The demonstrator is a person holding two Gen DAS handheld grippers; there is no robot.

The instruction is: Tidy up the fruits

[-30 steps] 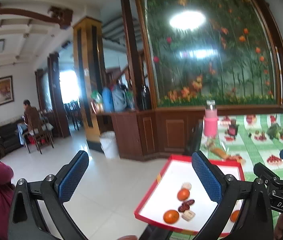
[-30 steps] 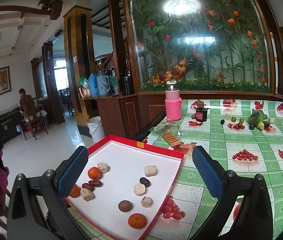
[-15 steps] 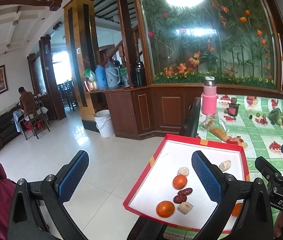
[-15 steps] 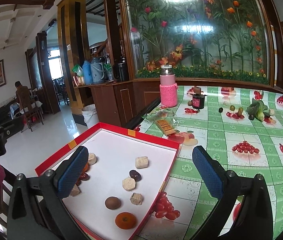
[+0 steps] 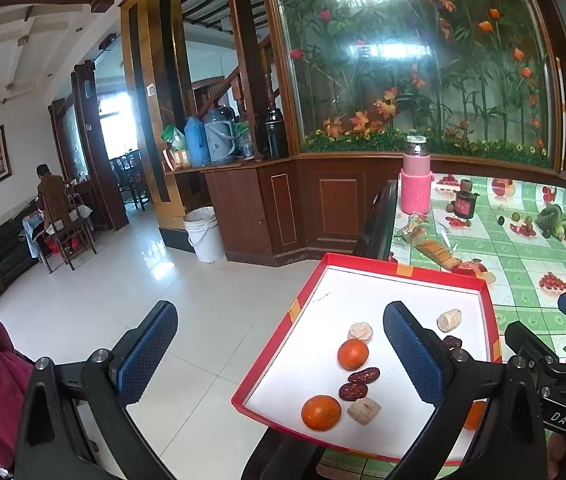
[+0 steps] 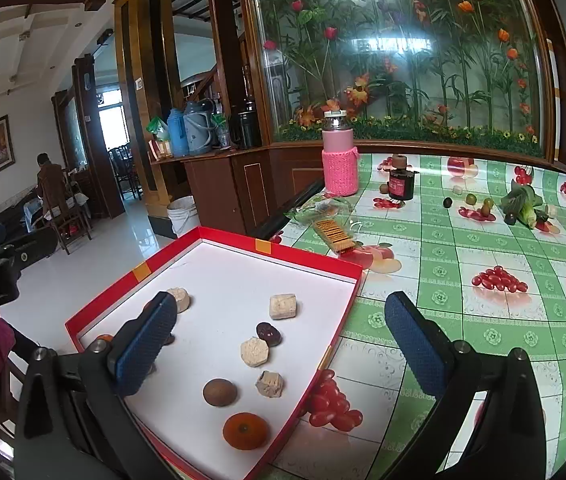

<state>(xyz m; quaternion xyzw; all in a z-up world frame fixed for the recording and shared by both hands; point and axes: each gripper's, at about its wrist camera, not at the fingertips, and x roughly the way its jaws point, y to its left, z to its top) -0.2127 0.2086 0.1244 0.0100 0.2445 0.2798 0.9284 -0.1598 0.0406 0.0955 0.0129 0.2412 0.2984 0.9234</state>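
Red tray (image 6: 315,258) sits at the table (image 6: 483,248) corner, holding oranges (image 6: 245,430), dark dates (image 5: 363,375), a brown round fruit (image 6: 220,391) and pale chunky pieces (image 6: 255,352), all loose. The long dates lie slanted across it. Left gripper (image 5: 281,354) and right gripper (image 6: 279,344) both hang wide open above it, holding nothing.

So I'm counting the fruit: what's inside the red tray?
Red tray: oranges, dark dates, a brown round fruit, pale chunks. The right hand-held gripper finger hides some pieces.
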